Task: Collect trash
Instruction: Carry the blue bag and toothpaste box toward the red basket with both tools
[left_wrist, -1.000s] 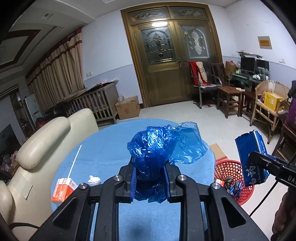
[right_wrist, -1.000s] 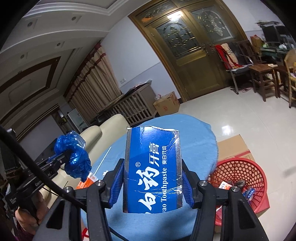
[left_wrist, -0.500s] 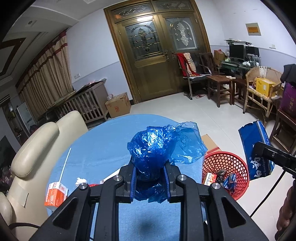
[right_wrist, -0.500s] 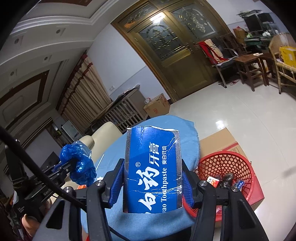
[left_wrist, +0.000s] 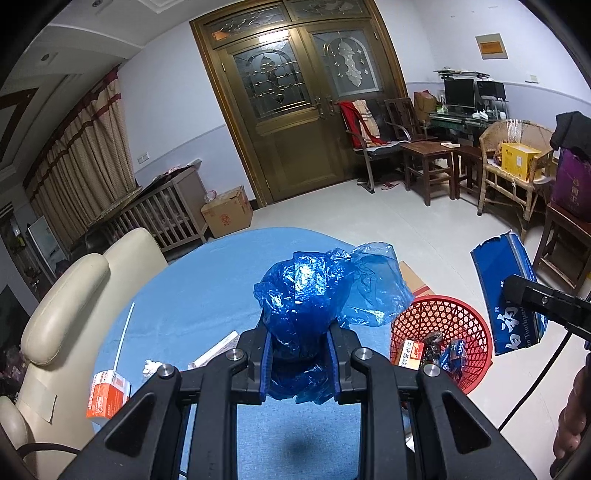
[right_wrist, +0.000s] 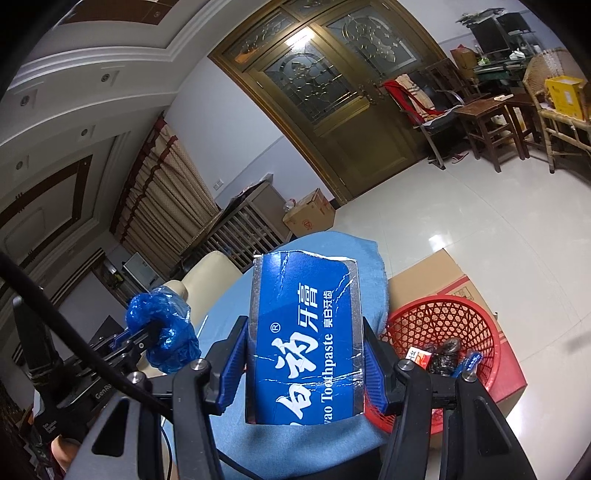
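Red plastic mesh basket (left_wrist: 441, 325) sits on the floor off the round blue-clothed table's (left_wrist: 207, 280) edge. Right gripper (right_wrist: 304, 363), clamping the blue toothpaste carton (right_wrist: 303, 339) upright, is nearer it; left gripper (left_wrist: 300, 356), pinching crumpled blue plastic bag (left_wrist: 314, 291), hangs over the table.

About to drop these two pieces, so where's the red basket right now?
The red basket sits on the floor beside the blue-covered table, against a cardboard box; it shows lower right in both wrist views.
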